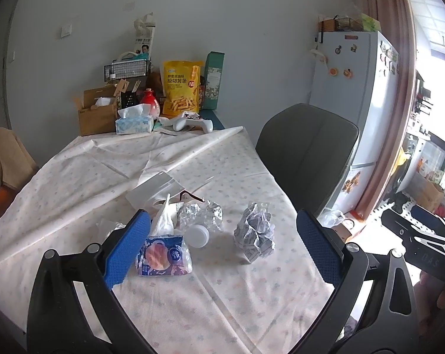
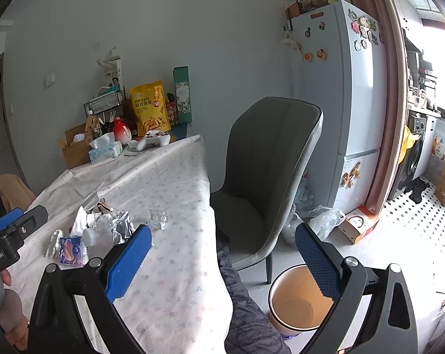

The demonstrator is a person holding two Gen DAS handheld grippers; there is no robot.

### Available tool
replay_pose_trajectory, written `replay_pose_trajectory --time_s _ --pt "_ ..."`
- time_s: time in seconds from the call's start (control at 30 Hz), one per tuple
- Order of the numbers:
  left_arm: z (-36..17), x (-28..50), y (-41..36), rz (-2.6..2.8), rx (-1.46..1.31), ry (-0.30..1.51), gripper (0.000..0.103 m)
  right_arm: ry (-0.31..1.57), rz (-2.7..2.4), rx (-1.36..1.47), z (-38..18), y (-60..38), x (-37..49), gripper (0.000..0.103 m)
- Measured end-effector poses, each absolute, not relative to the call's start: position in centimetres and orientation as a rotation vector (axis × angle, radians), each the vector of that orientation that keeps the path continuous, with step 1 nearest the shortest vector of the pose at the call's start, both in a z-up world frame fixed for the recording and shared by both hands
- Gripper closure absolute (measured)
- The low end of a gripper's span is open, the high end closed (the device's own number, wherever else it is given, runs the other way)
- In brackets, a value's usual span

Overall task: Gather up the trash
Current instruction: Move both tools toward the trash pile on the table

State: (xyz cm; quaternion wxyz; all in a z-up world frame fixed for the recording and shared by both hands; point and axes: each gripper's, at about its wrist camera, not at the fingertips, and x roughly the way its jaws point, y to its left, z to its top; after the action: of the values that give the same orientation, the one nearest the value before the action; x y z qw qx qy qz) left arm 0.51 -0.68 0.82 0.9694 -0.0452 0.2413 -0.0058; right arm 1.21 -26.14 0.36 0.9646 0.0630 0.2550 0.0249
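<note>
The left gripper (image 1: 222, 247) gapes wide and empty, the bread wrapper (image 1: 162, 254) just inside its left finger, the crumpled paper ball (image 1: 254, 237) lying rightward. The right gripper (image 2: 222, 261) (equally wide, empty) hangs beside the table, the bin (image 2: 299, 301) below it.

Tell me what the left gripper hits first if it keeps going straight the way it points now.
Probably the crushed plastic bottle with its white cap, or the crumpled paper ball beside it: both lie on the tablecloth between the open fingers of the left gripper. Depth is unclear, so which comes first is uncertain.
</note>
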Motion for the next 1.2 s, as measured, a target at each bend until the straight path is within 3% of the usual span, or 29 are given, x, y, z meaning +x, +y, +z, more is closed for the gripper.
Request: replay_pose_trajectory --time_s 1.2 --pt "0.12 0.25 -0.02 0.000 -0.114 0.496 0.005 0.524 0.056 0.130 -0.13 -26.00 1.37 0.007"
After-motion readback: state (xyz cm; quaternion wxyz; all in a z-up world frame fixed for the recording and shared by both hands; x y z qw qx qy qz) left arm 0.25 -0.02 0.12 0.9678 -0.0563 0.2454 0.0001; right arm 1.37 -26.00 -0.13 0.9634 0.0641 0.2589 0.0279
